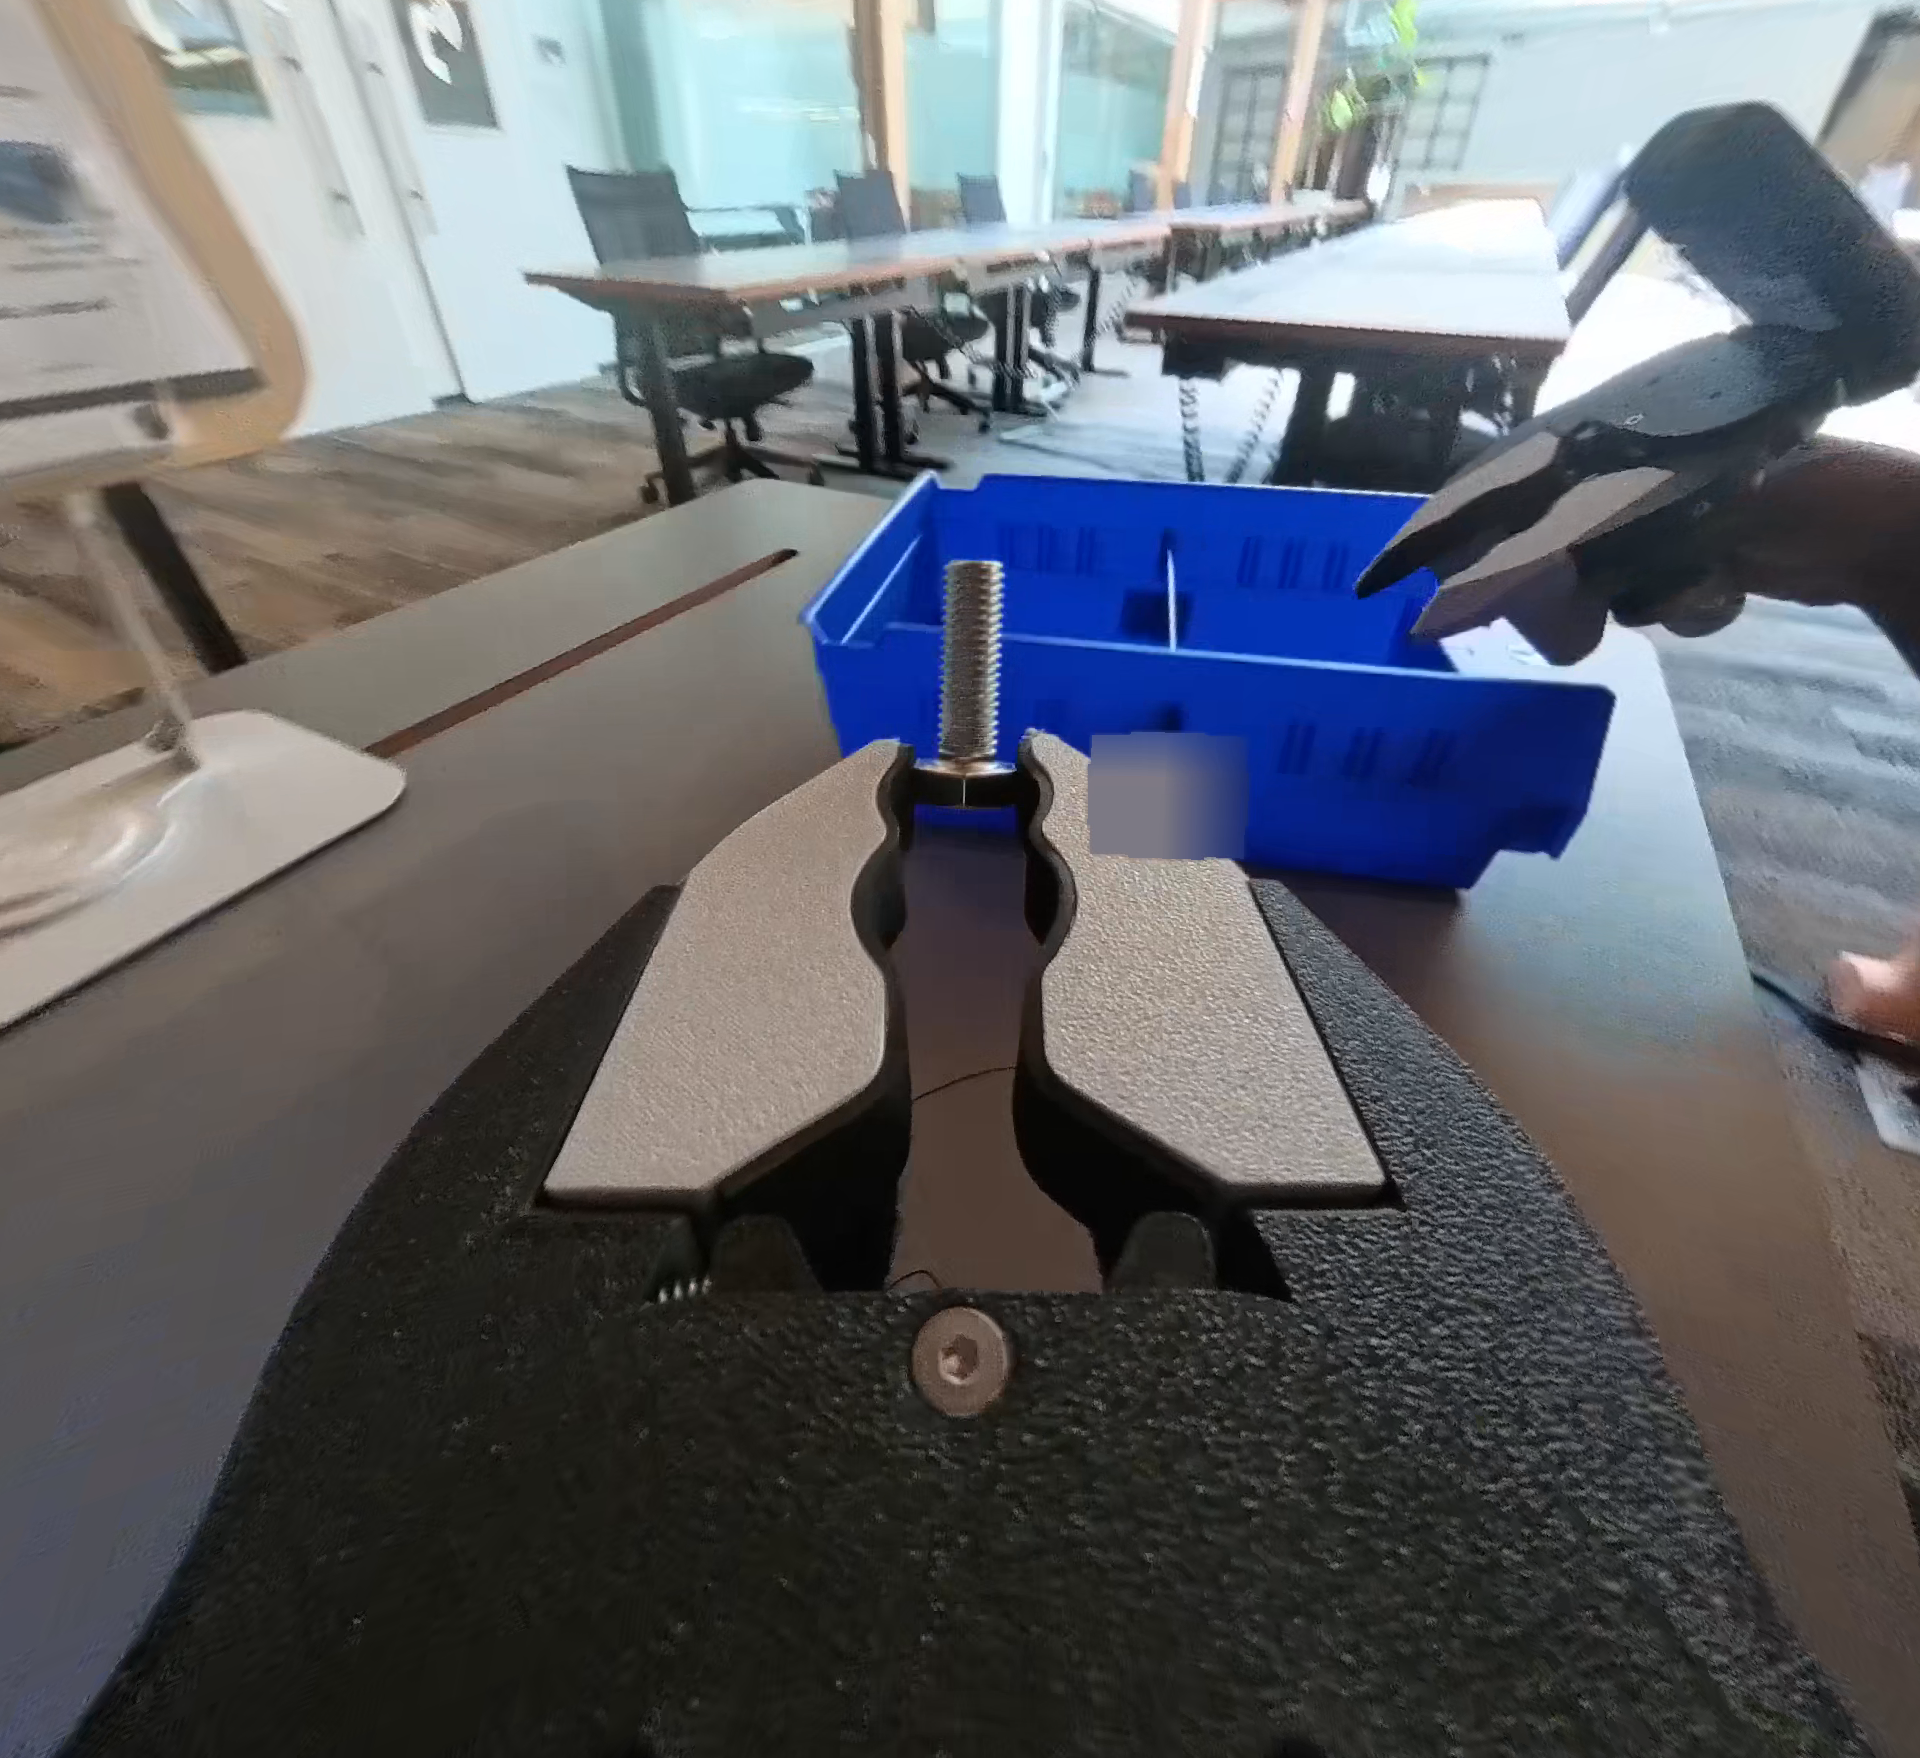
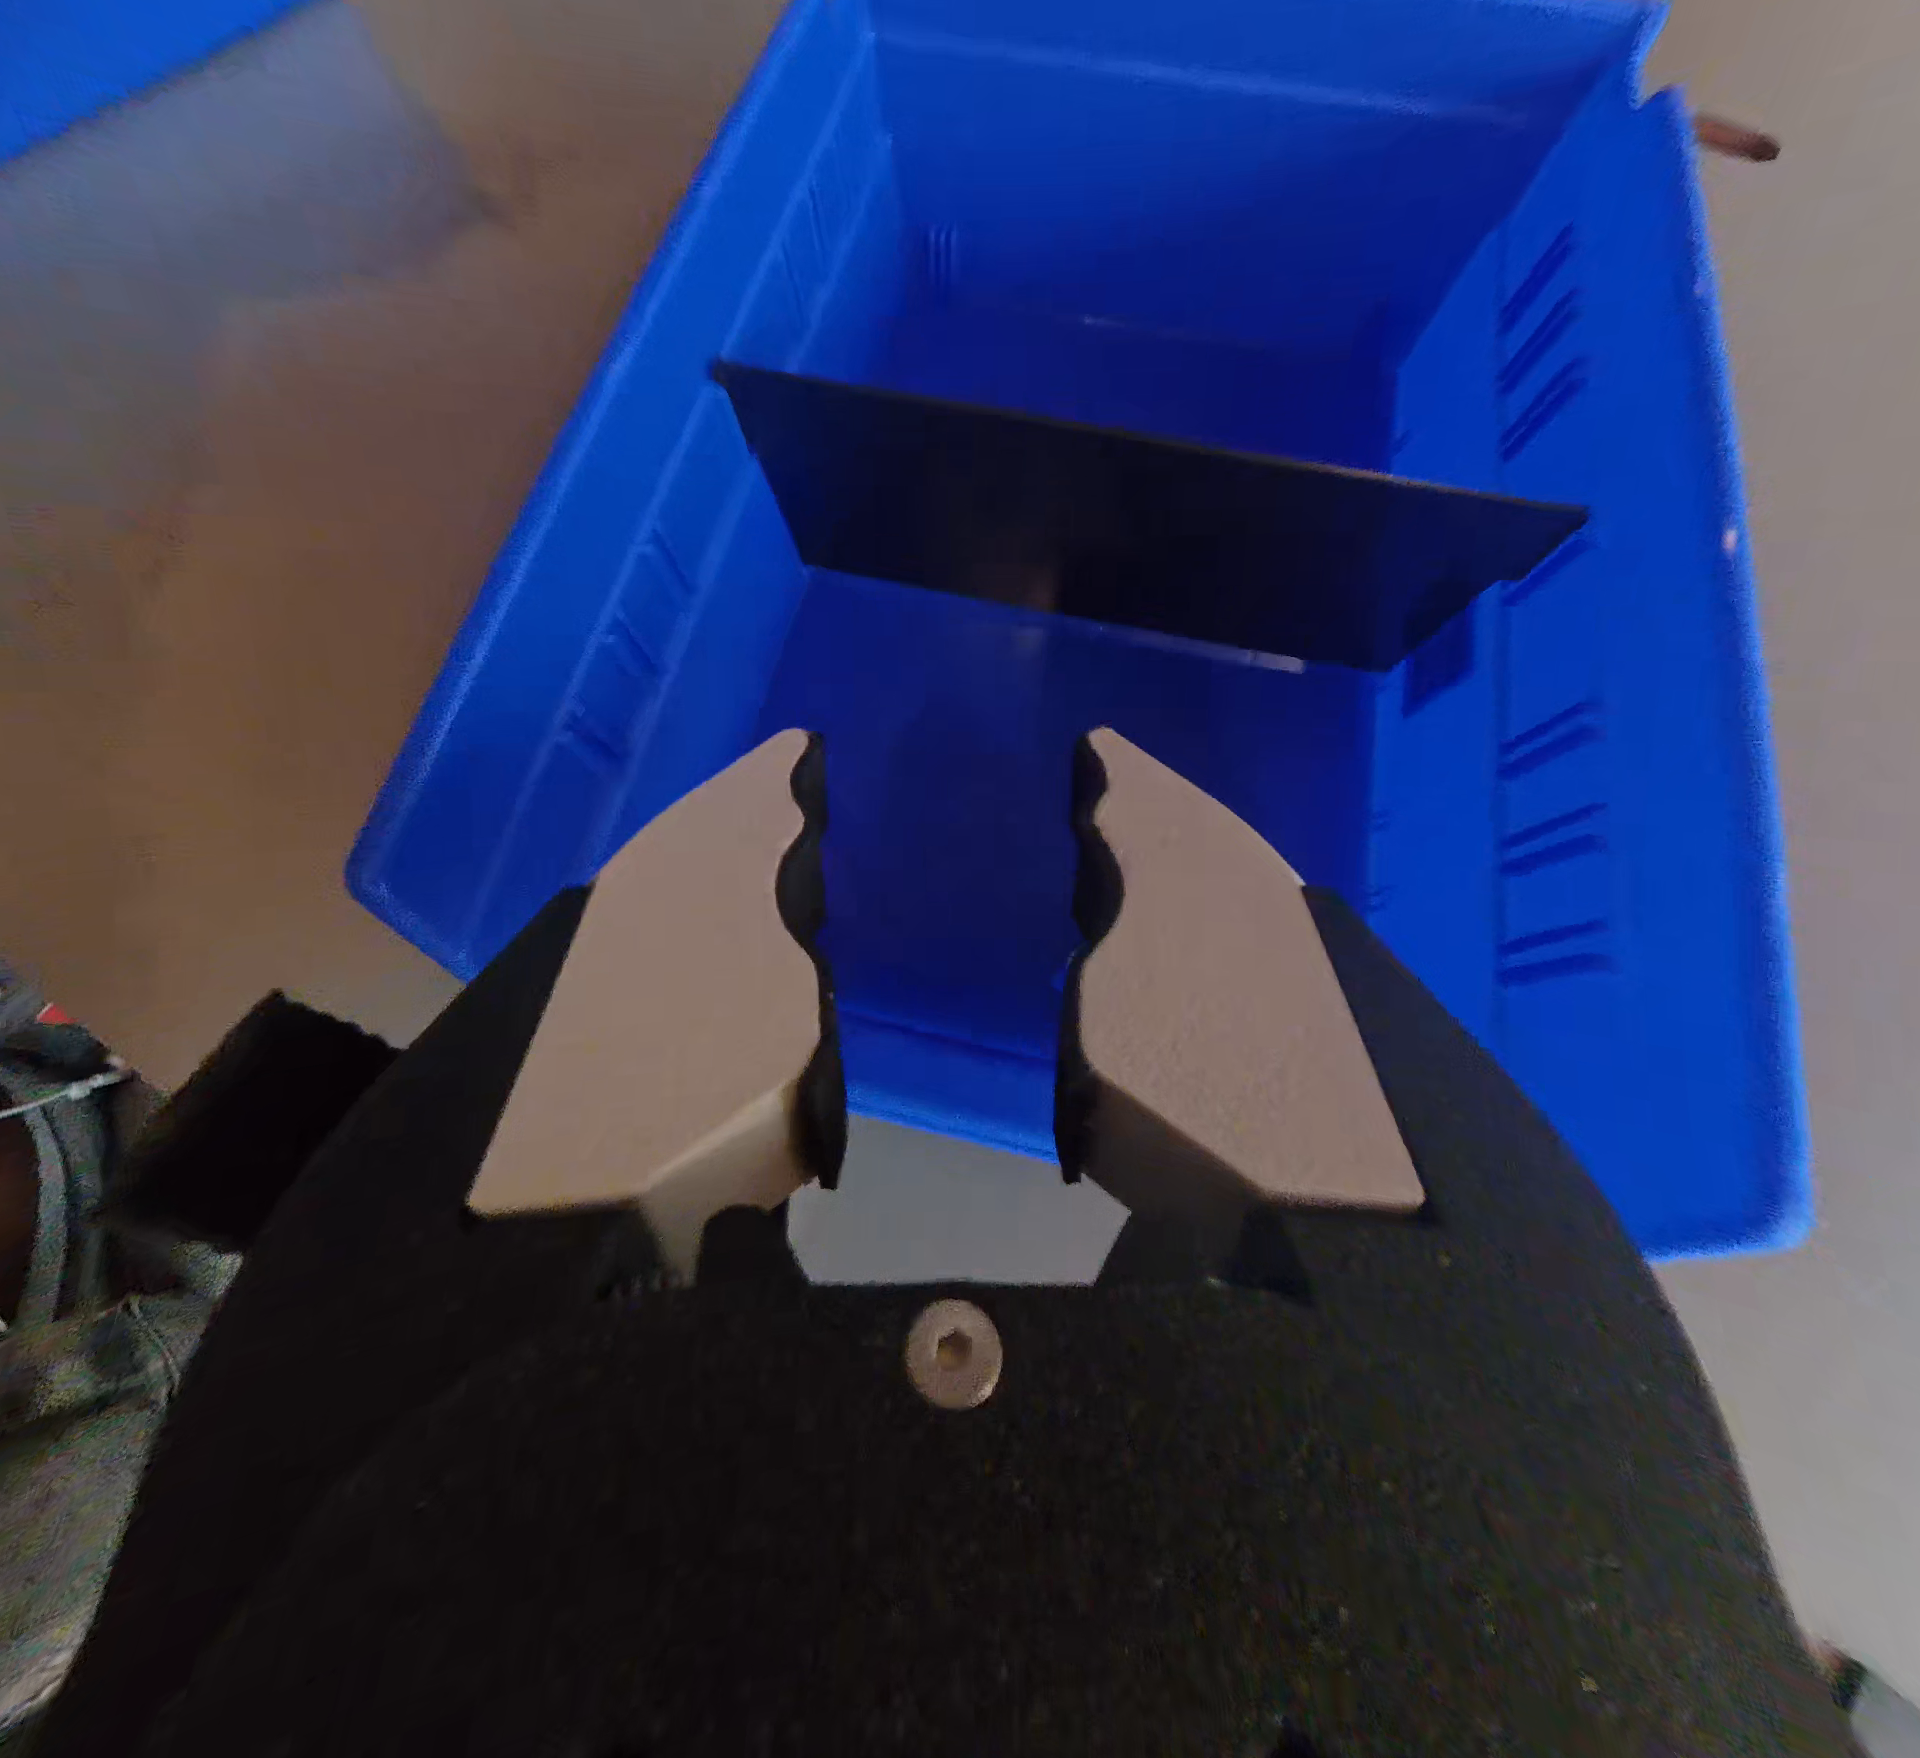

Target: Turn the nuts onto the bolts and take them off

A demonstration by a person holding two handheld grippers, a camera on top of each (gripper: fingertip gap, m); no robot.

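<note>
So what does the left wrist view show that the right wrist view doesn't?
Only the left wrist view: the left gripper shut on the head of an upright bolt, no nut on its thread, and a grey stand base on the table.
Only the right wrist view: the bin's dark divider from above, and no nuts visible inside.
Both: the blue bin and the right gripper, open.
</note>
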